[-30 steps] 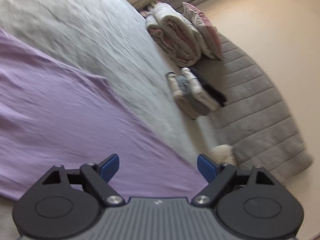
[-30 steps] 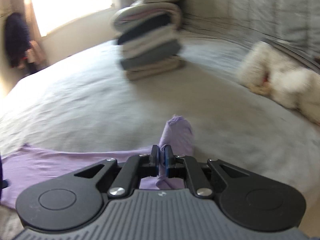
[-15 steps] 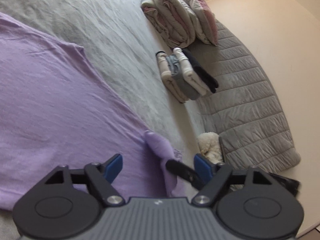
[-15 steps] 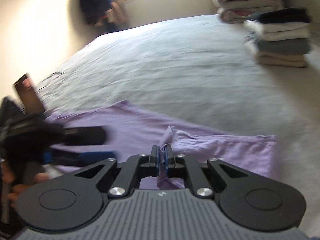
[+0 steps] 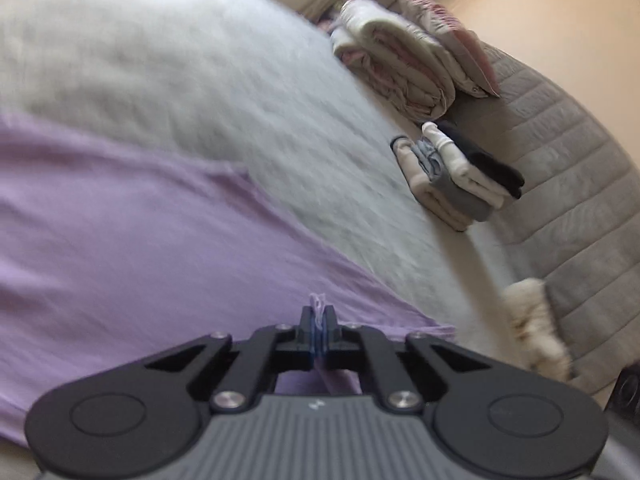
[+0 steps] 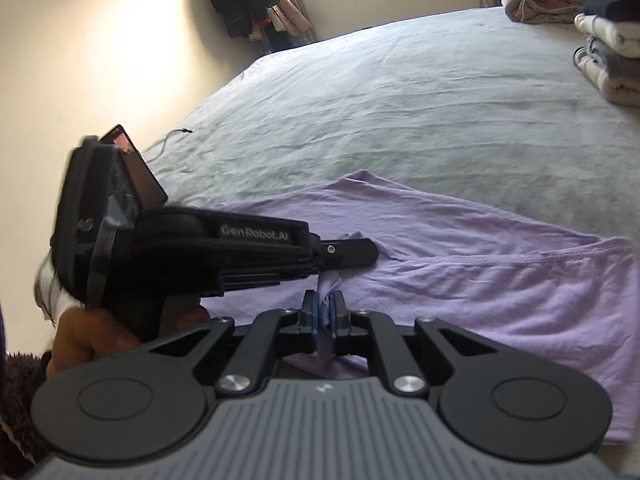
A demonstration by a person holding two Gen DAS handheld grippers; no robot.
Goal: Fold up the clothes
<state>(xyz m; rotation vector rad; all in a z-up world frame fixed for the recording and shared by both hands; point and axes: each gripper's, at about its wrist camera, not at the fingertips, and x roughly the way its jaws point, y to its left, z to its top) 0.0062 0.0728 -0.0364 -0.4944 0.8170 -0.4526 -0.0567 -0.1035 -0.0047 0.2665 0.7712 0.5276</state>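
Left gripper [image 5: 319, 330] is clamped tight on a little pinch of the purple shirt [image 5: 140, 240], which lies spread flat on the grey bedsheet [image 5: 180, 72]; a stack of folded clothes [image 5: 452, 176] sits further back by the headboard. Over on the right wrist cam, right gripper [image 6: 325, 316] is also pinching a bunched edge of that shirt [image 6: 480, 280], just beside the left gripper [image 6: 352, 252].
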